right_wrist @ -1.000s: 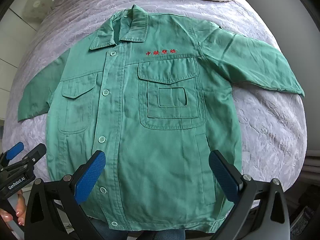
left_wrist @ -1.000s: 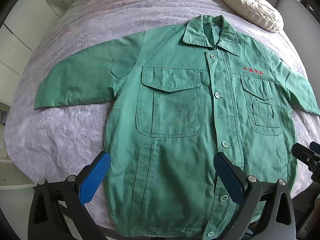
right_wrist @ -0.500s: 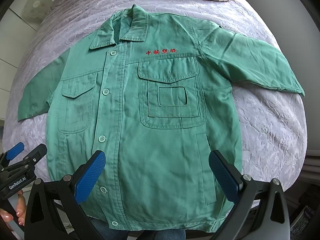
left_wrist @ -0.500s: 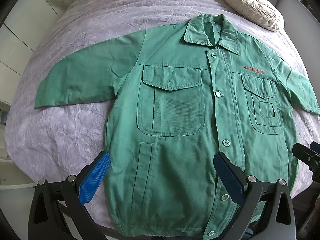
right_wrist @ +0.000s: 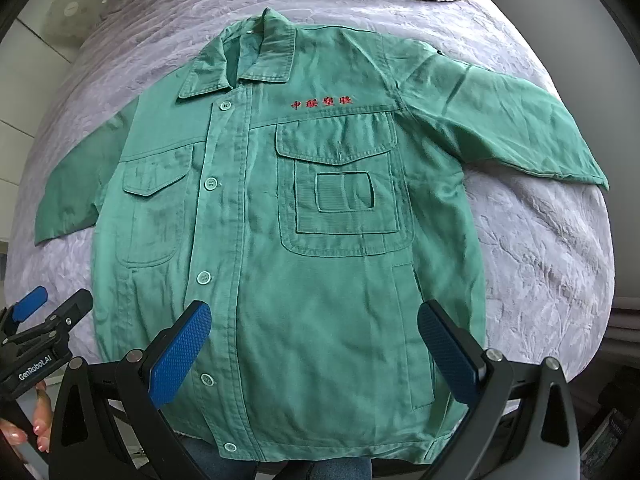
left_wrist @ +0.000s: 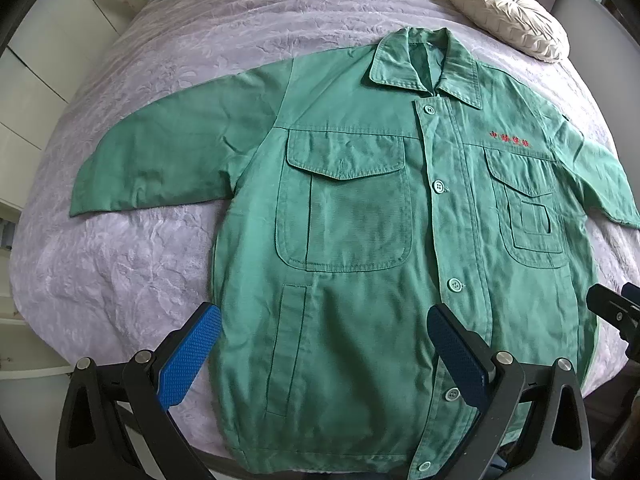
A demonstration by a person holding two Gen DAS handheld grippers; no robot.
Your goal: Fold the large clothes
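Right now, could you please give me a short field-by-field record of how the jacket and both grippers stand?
garment: green jacket, front up, buttoned, spread flat
sleeves: both out sideways, unfolded
surface: lavender bedspread
left gripper: jaws open, above the hem, holding nothing
right gripper: jaws open, above the hem, holding nothing
beyond the collar: cream cushion
folding: not begun

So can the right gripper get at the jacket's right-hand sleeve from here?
Probably yes: the right gripper is open, and the sleeve lies flat on the bedspread with nothing on it.

matt woven cloth jacket [left_wrist: 360, 240] on crinkly embossed bedspread [left_wrist: 140, 272], textured rubbery pads [left_wrist: 188, 356]
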